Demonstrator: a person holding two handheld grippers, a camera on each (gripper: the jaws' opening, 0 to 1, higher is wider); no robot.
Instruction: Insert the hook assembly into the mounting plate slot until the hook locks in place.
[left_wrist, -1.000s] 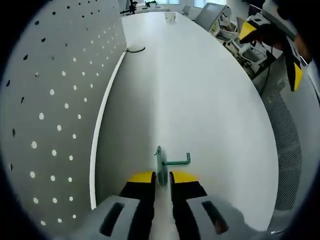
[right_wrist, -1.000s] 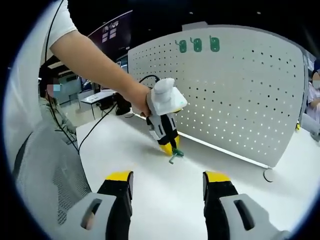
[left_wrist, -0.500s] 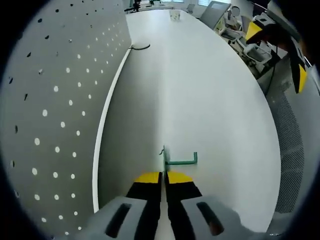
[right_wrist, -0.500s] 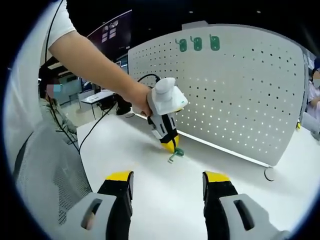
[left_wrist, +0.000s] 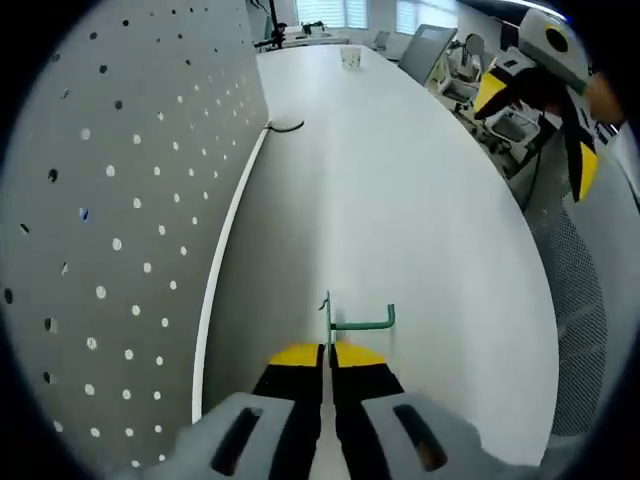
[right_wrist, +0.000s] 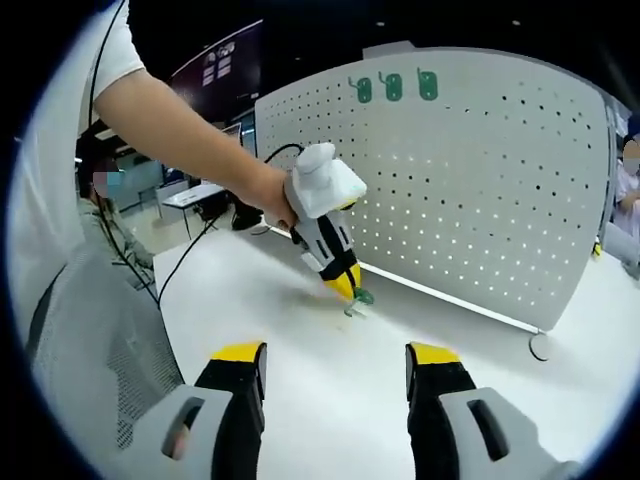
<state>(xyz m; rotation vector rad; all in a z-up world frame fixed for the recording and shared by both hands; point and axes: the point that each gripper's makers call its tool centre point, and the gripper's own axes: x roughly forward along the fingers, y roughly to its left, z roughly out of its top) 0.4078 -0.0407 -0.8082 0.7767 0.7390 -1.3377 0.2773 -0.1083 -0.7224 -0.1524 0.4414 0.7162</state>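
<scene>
The left gripper (left_wrist: 327, 352) has its jaws pressed together on the flat back of the green hook (left_wrist: 345, 322), whose bent arm sticks out sideways just above the white worktop (left_wrist: 420, 200); in the right gripper view the same gripper (right_wrist: 347, 287) holds the hook (right_wrist: 357, 300) low over the worktop, a little out from the foot of the pegboard (right_wrist: 480, 180). The right gripper (right_wrist: 330, 362) hangs spread and empty over the near part of the worktop. The grip looks thin, only on the edge of the back plate, so the hook could twist or slip between the pads as it is lifted and turned toward the board. A tilted hook would likely miss its slot or jam half in without locking. Farther off, three green hooks (right_wrist: 392, 88) already sit along the board's top edge; a careless approach there could knock them.
</scene>
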